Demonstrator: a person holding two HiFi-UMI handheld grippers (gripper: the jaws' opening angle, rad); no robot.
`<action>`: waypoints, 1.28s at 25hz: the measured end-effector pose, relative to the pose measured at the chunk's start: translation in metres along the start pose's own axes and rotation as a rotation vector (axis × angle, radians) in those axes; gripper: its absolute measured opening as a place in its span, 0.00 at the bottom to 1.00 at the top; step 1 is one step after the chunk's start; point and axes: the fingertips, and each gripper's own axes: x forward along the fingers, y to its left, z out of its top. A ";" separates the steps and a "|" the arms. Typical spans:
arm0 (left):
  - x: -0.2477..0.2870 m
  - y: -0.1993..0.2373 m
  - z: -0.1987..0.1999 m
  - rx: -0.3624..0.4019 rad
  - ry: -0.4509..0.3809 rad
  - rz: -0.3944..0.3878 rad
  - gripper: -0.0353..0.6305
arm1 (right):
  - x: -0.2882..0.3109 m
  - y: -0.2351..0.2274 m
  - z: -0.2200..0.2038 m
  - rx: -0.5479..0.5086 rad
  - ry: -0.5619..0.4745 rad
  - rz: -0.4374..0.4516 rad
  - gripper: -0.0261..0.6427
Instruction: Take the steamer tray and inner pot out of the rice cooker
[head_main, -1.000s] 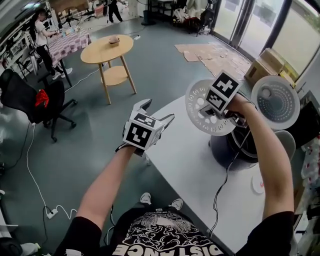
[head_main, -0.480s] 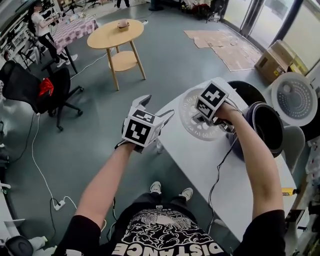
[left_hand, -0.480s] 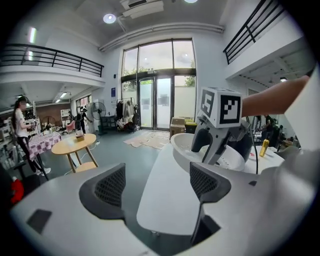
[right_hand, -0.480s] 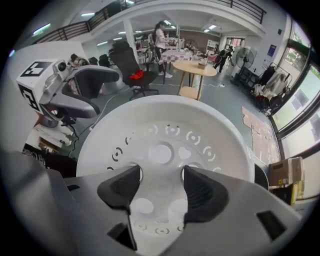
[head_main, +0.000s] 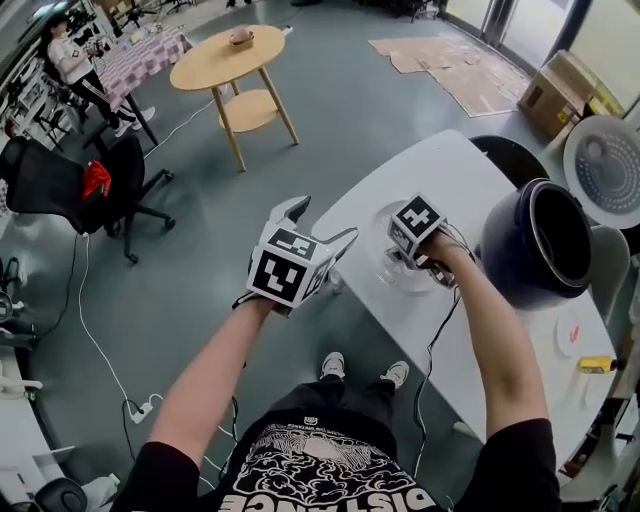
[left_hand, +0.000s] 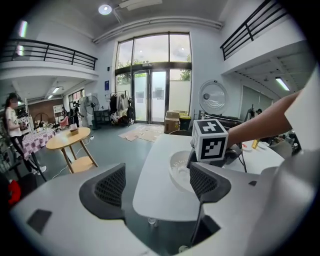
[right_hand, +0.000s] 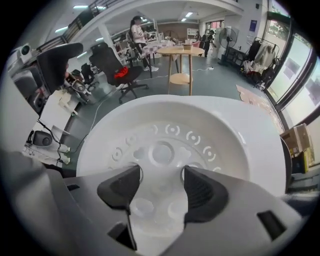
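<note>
The white perforated steamer tray (head_main: 382, 258) lies low over the white table (head_main: 440, 165), near its left part. My right gripper (head_main: 416, 256) points steeply down and is shut on the tray; in the right gripper view the tray (right_hand: 165, 145) fills the space beneath the gripper (right_hand: 161, 187). The dark rice cooker (head_main: 530, 255) stands open to the right, and I cannot make out its inner pot in the dark opening. My left gripper (head_main: 320, 225) hangs open and empty off the table's left edge; from it I see the tray (left_hand: 177, 167).
The cooker's round lid (head_main: 605, 165) stands raised at the far right. A cable runs along my right arm over the table. On the floor beyond are a round wooden table (head_main: 222, 58), a black office chair (head_main: 60, 185) and a cardboard box (head_main: 560, 90).
My right gripper has come down and leftward with the steamer tray, from above the cooker to just over the table. The left gripper has sunk slightly and stays open.
</note>
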 end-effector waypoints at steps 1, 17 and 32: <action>0.002 -0.002 -0.003 0.003 0.008 -0.004 0.64 | 0.004 -0.003 -0.002 0.020 0.000 -0.007 0.48; 0.010 -0.022 -0.015 0.008 0.036 -0.010 0.64 | 0.030 -0.029 -0.018 0.049 -0.016 -0.087 0.49; 0.010 -0.048 0.026 0.048 -0.033 -0.067 0.64 | -0.044 -0.023 -0.018 0.093 -0.182 -0.106 0.52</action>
